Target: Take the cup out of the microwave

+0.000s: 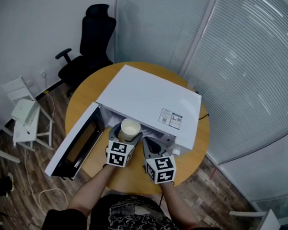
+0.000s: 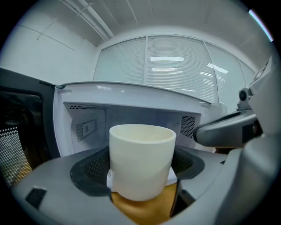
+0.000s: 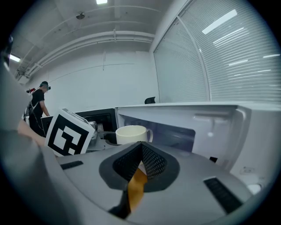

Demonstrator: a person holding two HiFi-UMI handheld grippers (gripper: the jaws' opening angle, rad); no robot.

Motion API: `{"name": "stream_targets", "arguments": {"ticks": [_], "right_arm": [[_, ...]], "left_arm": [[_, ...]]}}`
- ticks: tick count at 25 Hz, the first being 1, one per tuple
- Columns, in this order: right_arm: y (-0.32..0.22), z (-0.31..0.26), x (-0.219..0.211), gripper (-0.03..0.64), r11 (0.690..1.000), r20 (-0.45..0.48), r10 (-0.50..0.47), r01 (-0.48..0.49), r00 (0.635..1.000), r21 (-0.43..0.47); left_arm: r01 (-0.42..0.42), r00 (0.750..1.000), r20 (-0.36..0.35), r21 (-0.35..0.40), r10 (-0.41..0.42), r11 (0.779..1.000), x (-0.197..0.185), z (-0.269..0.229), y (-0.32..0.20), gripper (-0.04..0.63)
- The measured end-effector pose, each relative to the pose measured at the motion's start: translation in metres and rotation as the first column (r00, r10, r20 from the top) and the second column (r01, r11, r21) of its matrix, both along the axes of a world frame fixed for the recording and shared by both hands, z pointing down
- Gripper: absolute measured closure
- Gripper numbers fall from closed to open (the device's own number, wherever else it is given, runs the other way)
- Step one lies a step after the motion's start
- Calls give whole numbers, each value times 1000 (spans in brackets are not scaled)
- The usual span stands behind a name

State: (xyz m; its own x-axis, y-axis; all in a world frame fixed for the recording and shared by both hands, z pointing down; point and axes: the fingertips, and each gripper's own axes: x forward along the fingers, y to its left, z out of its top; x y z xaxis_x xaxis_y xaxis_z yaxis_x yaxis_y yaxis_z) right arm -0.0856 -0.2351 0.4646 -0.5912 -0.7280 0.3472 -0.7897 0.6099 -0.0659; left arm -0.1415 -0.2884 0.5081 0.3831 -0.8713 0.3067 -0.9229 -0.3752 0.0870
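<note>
We have the left claw (image 1: 128,136) pinching the cup (image 1: 130,128), one pad on each side of its pale wall. The cup is upright and seems empty. It sits right at the mouth of the microwave (image 1: 149,100), just in front of the cavity; in the left gripper view the vented back wall of the cavity rises behind the cup, and a strip of wood shows beneath it. We cannot tell whether its base touches anything. The right claw (image 3: 141,154) is pressed together, its ribbed pads meeting at their tips with nothing between them, only a thin wedge of wood showing lower down. In the head view it hangs just beside the left claw, to its right and in front of the microwave's control side. From the right gripper view we see the cup's handle (image 3: 148,134) turned toward the cavity, and the left claw's marker cube (image 3: 70,132) close by. The microwave door (image 1: 74,145) is swung wide open to the left, its dark window facing up. The white microwave lies across a round wooden surface (image 1: 86,93) and carries a label (image 1: 170,118) on its top. Behind the surface stands a black office chair (image 1: 87,49), and window blinds (image 1: 240,68) fill the right side. A person (image 3: 38,107) stands far off in the right gripper view.
</note>
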Motion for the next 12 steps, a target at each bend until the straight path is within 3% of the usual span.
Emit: {"name": "stream_targets", "arguments": {"ticks": [12], "right_arm": [[21,-3,3,600,996,12,-85,84,996,3]], "left_arm": [[100,995,5,2,-100,995,-7,-3,38,169]]}}
